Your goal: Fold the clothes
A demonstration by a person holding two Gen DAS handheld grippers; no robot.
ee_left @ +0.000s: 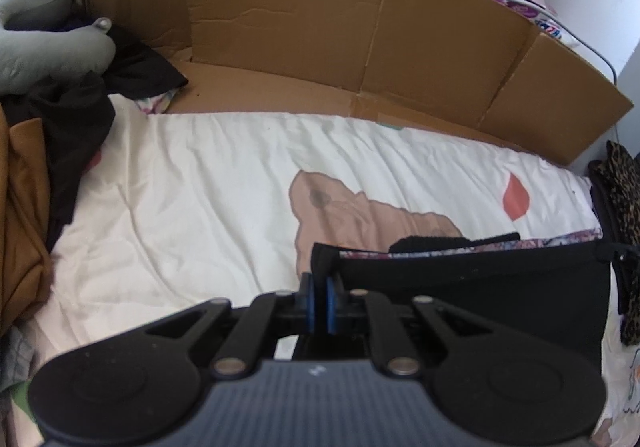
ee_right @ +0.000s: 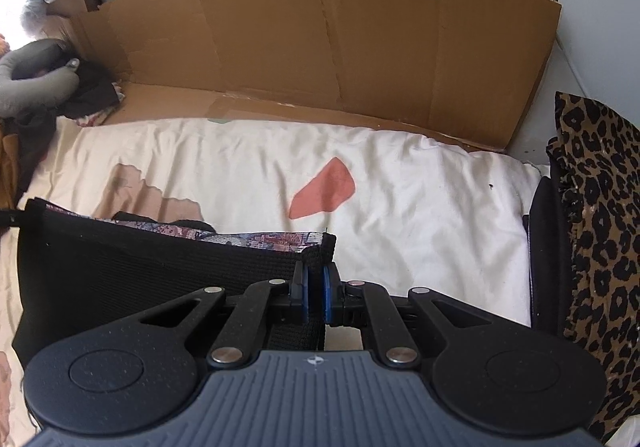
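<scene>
A black knitted garment (ee_left: 480,287) with a patterned lining along its top edge hangs stretched between both grippers above a cream bedsheet (ee_left: 208,183). My left gripper (ee_left: 320,287) is shut on the garment's left top corner, the blue pads pinching the black fabric. In the right wrist view the same garment (ee_right: 140,267) spreads to the left, and my right gripper (ee_right: 316,287) is shut on its right top corner. The lower part of the garment is hidden behind the gripper bodies.
Brown cardboard panels (ee_left: 360,47) stand along the far side of the bed. A pile of dark and orange clothes (ee_left: 48,135) and a grey cushion (ee_left: 48,59) lie at the left. Leopard-print fabric (ee_right: 600,247) over a black item sits at the right edge.
</scene>
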